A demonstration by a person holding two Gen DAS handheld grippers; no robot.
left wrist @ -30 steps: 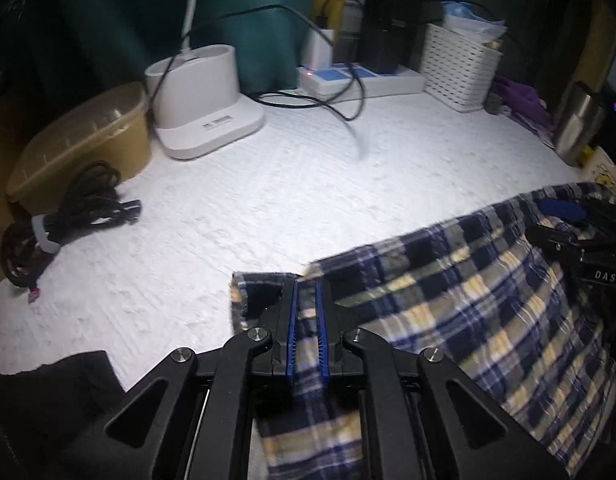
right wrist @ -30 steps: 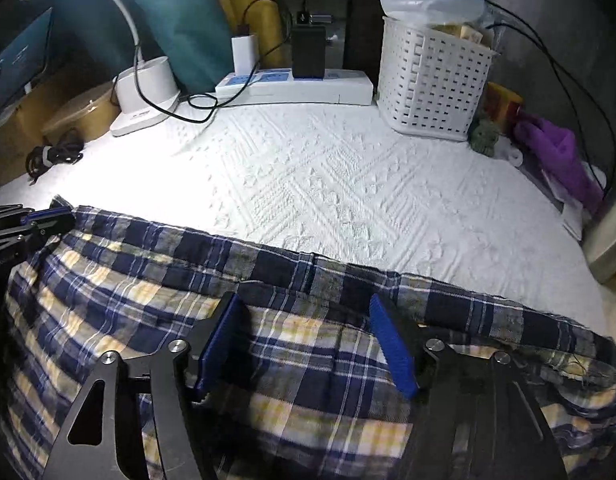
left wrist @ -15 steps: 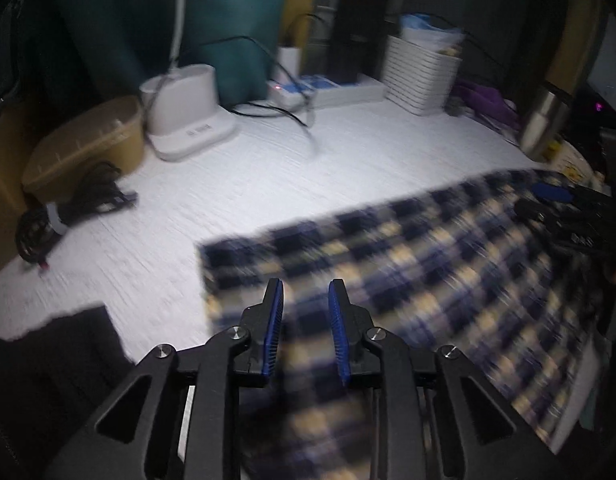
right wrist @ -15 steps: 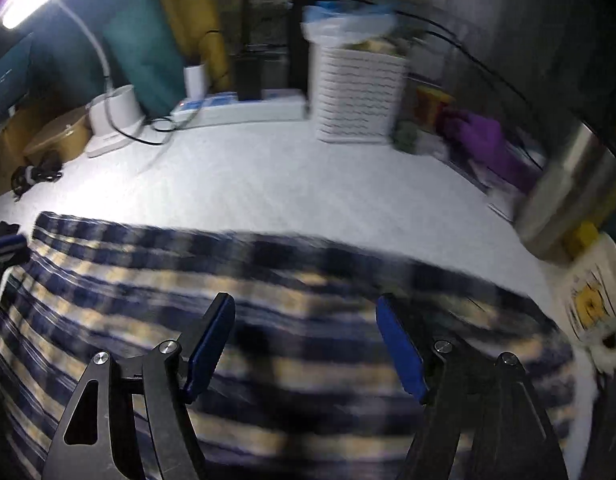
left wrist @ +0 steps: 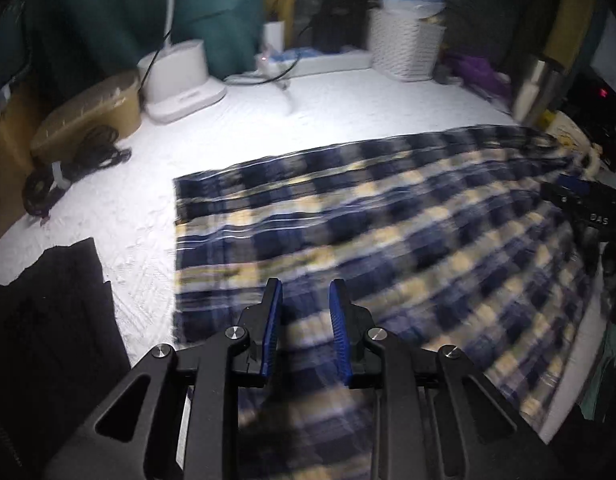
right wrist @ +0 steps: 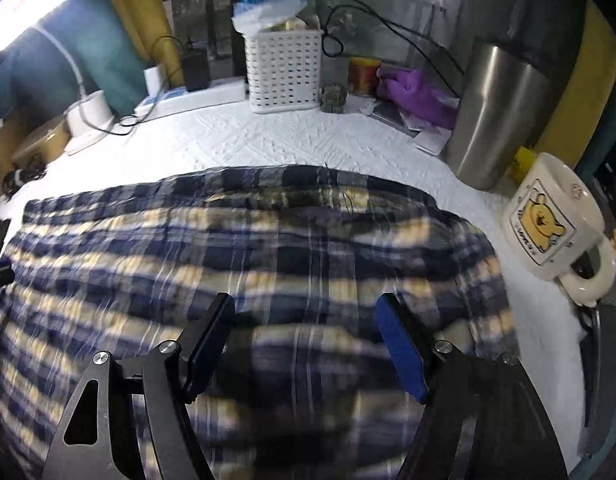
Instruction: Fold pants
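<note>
The blue, yellow and white plaid pants (left wrist: 368, 216) lie spread flat on the white textured tabletop (left wrist: 348, 104), blurred by motion. My left gripper (left wrist: 304, 300) is open with a narrow gap, empty, above the pants near their left edge. My right gripper (right wrist: 308, 312) is wide open and empty, above the middle of the pants (right wrist: 267, 240). The right gripper also shows in the left wrist view (left wrist: 588, 208) at the pants' right end.
A black garment (left wrist: 47, 320) lies at the left front. At the back stand a lamp base (left wrist: 179, 80), a tan box (left wrist: 87, 108), a coiled cable (left wrist: 75, 160), a power strip (right wrist: 195, 98) and a white basket (right wrist: 283, 72). A steel tumbler (right wrist: 496, 112) and mug (right wrist: 556, 224) stand right.
My left gripper let go of the pants' corner, opened and drew back. The pants dropped flat on the table. My right gripper, open throughout, also pulled back and up.
</note>
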